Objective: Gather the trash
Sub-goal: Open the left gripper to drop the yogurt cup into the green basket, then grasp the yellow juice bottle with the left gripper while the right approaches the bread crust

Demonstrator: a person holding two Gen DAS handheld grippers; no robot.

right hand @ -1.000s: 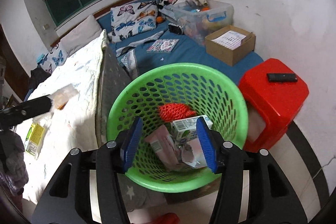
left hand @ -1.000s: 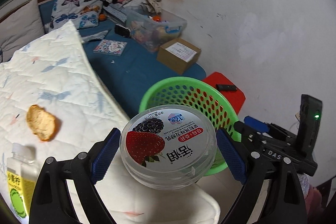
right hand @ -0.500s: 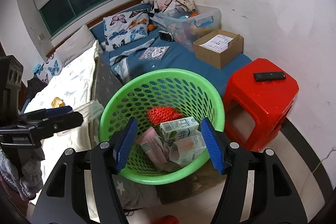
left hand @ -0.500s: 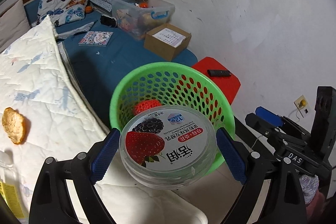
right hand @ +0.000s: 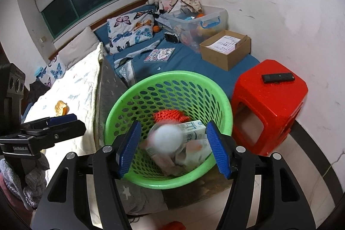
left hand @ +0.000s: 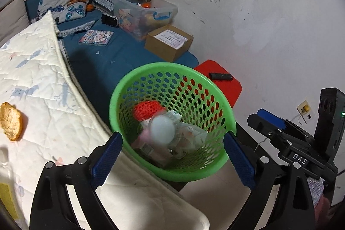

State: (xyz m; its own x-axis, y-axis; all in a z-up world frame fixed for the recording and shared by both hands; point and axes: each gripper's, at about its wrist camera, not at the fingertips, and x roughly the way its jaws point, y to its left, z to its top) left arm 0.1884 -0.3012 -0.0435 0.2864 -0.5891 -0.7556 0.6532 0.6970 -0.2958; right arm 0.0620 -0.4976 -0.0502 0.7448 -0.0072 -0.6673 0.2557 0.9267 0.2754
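Note:
A green perforated basket (left hand: pixel 172 66) (right hand: pixel 172 74) stands on the floor at the foot of the bed. A round clear cup (left hand: pixel 162 127) (right hand: pixel 169 136) shows as a pale blur inside it, over a red net (left hand: pixel 146 109), a milk carton (right hand: pixel 192 130) and crumpled wrappers. My left gripper (left hand: pixel 171 139) hangs open above the basket's near rim, holding nothing. My right gripper (right hand: pixel 173 128) is also open and empty, above the basket from the other side. A piece of bread (left hand: pixel 10 121) (right hand: pixel 61 107) lies on the white quilt, and a bottle with a yellow label (left hand: pixel 4 176) sits at the left edge.
A red stool (right hand: pixel 273 87) with a black remote (right hand: pixel 278 78) stands right of the basket by the wall. On the blue bed behind are a cardboard box (right hand: pixel 226 49), a clear storage bin (right hand: pixel 198 21), a book and pillows. The white quilt (left hand: pixel 43 79) lies left.
My left gripper has let go of the cup, which has dropped into the basket. The right gripper's jaws have widened a little and it has drawn back slightly from the basket.

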